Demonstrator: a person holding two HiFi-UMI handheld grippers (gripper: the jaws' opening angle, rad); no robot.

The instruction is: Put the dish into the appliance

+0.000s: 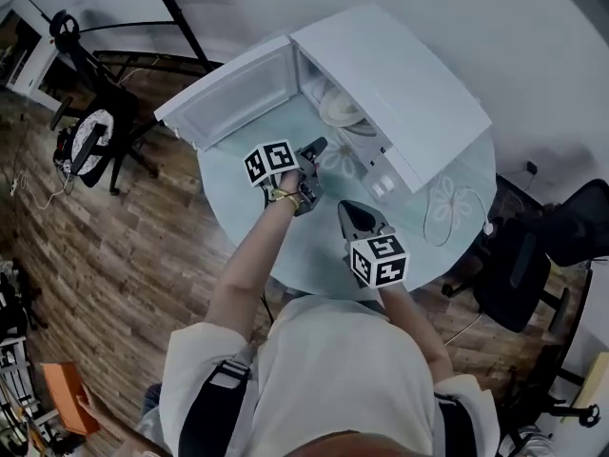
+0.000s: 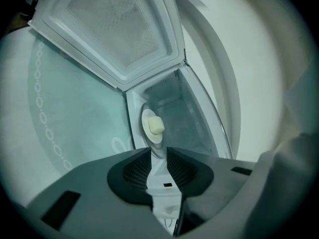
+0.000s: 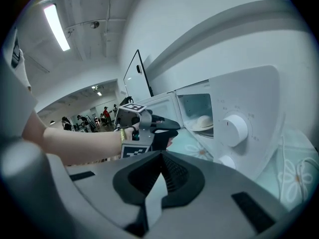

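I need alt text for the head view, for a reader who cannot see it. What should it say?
A white microwave oven stands with its door open on a round glass table, a cream-coloured round dish inside it. Seen from above, a person holds the left gripper just before the opening and the right gripper nearer the body.
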